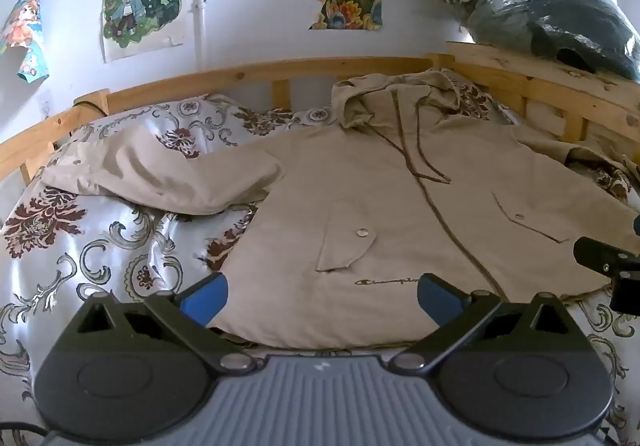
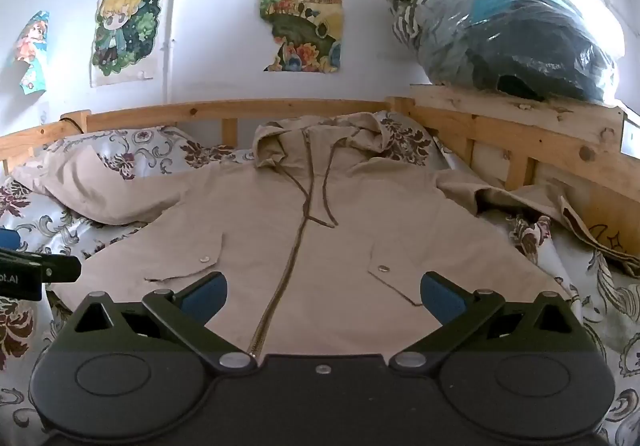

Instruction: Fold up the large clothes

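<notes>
A beige hooded jacket [image 1: 380,206] lies face up and zipped on the bed, hood toward the headboard; it also fills the right wrist view [image 2: 312,246]. Its left sleeve [image 1: 160,174] stretches out over the bedspread, and its right sleeve [image 2: 520,198] lies crumpled by the wooden rail. My left gripper [image 1: 322,300] is open and empty above the hem at the jacket's lower left. My right gripper [image 2: 323,298] is open and empty above the hem near the zip's end. Each gripper shows at the edge of the other's view, the right one in the left wrist view [image 1: 608,258].
The bed has a floral satin bedspread [image 1: 80,246] and a wooden rail [image 1: 260,74] along the back and right. A clear plastic bag of clothes [image 2: 500,26] sits on the right rail. Cartoon posters [image 2: 120,30] hang on the white wall.
</notes>
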`<state>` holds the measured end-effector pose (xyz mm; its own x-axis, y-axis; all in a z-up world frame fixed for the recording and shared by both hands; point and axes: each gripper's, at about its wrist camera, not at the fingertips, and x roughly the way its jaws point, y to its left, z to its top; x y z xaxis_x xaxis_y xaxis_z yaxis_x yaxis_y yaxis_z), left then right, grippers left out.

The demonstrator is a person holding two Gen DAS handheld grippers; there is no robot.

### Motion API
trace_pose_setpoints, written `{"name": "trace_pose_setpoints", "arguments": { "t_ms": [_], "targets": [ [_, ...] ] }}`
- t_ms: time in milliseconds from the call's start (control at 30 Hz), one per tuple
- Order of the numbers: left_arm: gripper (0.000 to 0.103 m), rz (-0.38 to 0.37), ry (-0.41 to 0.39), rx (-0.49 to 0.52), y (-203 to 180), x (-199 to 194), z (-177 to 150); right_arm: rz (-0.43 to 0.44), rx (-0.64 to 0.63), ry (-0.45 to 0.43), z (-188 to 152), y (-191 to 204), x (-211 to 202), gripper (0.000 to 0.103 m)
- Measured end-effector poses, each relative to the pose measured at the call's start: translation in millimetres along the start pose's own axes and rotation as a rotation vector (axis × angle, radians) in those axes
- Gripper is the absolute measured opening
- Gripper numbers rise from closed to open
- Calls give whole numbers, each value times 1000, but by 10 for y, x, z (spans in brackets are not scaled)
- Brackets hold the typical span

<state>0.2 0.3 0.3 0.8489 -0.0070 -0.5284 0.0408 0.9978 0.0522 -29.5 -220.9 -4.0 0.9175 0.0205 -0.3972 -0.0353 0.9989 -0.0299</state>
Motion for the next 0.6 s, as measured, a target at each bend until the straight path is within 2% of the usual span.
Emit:
{"name": "trace_pose_setpoints", "arguments": {
  "t_ms": [233, 600],
  "targets": [
    [102, -1, 1, -15, 123, 33, -60, -2, -6, 0, 1, 3, -4, 102],
    [102, 9, 10, -24, 51, 27, -22, -6, -10, -1, 1, 3, -3, 102]
  ]
}}
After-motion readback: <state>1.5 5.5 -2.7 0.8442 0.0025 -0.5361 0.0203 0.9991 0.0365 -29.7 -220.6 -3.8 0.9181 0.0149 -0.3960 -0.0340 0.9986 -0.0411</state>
